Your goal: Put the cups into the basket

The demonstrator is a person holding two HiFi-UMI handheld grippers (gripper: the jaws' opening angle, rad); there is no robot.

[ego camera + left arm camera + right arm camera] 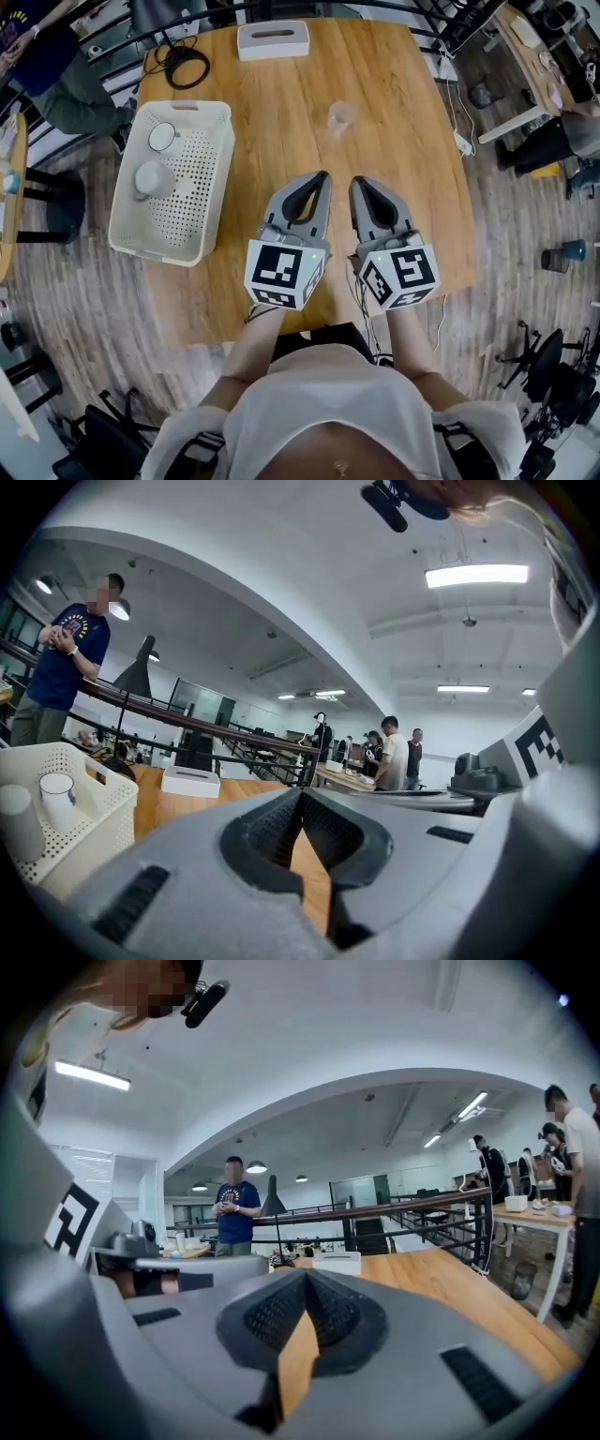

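Left tongs [322,178] and right tongs [357,184] clenched, empty. Clear cup [341,116] stands on the desk [281,122], right of the basket [211,106]; open one pair wide first, then close gently on its thin wall.

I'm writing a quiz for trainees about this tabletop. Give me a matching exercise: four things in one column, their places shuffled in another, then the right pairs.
Things:
1. clear cup
2. white cups
3. white box
4. black cable

Places:
A. middle of the table's far edge
B. inside the basket
C. alone on bare wood, right of the basket
D. far left corner, beyond the basket

Pairs: 1-C, 2-B, 3-A, 4-D
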